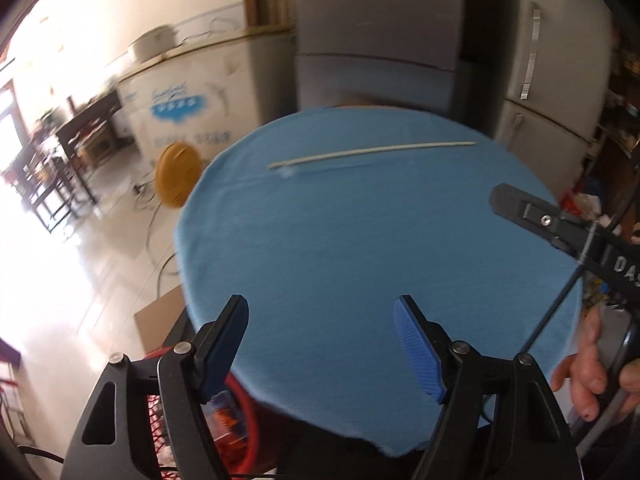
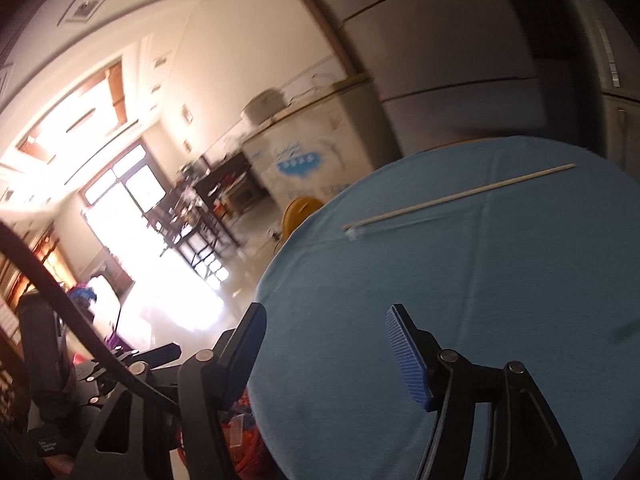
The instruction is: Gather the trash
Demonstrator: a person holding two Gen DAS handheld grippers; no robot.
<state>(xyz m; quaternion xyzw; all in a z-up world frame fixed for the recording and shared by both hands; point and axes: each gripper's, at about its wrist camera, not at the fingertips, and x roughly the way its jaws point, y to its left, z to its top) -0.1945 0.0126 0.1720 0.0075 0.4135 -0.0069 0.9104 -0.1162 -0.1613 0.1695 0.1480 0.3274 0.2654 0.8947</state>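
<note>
A long thin pale stick (image 1: 372, 151) lies on the far side of a round table with a blue cloth (image 1: 360, 240). It also shows in the right wrist view (image 2: 460, 196) on the same cloth (image 2: 480, 300). My left gripper (image 1: 320, 320) is open and empty above the table's near left edge. My right gripper (image 2: 324, 332) is open and empty over the table's left edge; it also shows at the right of the left wrist view (image 1: 560, 232). A red basket (image 1: 240, 432) holding coloured wrappers sits below the table's near edge.
Grey fridges (image 1: 376, 32) stand behind the table. A white chest freezer (image 1: 192, 96) and a yellow round fan (image 1: 176, 180) are at the left. A cardboard sheet (image 1: 160, 320) leans by the table. Dark chairs (image 2: 192, 224) stand near the bright doorway.
</note>
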